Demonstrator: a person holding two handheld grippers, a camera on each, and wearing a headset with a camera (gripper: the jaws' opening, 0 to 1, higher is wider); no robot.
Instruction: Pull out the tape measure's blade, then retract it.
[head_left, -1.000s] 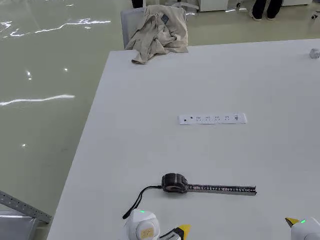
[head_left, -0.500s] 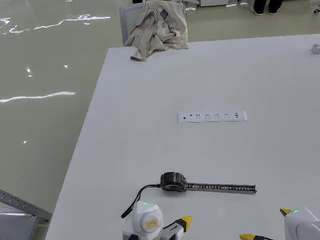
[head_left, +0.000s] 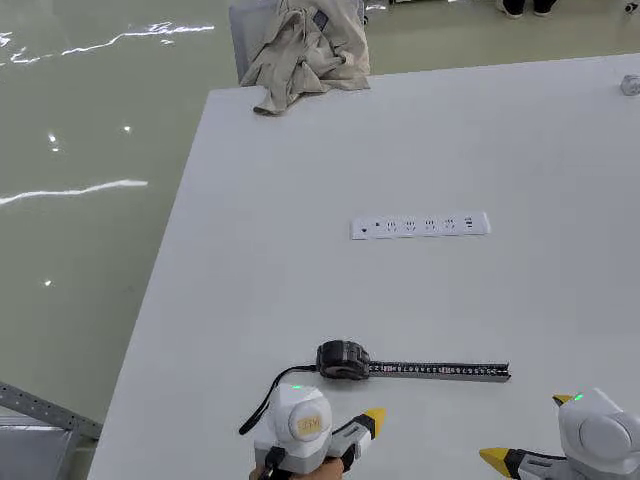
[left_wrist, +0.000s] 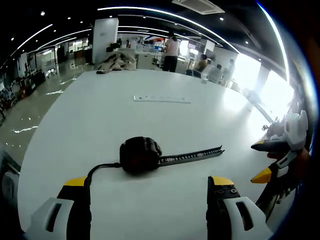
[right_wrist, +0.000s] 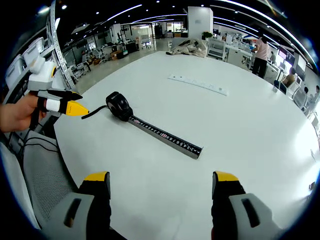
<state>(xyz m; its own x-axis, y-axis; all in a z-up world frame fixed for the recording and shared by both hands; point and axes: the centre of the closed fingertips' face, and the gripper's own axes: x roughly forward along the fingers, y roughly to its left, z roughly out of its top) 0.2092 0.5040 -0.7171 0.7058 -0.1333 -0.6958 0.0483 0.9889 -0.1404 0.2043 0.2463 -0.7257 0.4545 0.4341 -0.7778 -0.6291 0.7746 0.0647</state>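
Near the front edge of the white table (head_left: 300, 170), the black tape measure (head_left: 344, 359) lies flat, its blade (head_left: 440, 370) drawn out to the right and its wrist strap (head_left: 265, 402) trailing left. On the near side of the case is the left gripper (left_wrist: 148, 182), while the right gripper (right_wrist: 161, 176) faces the blade's end. Both have their jaws spread wide, holding nothing.
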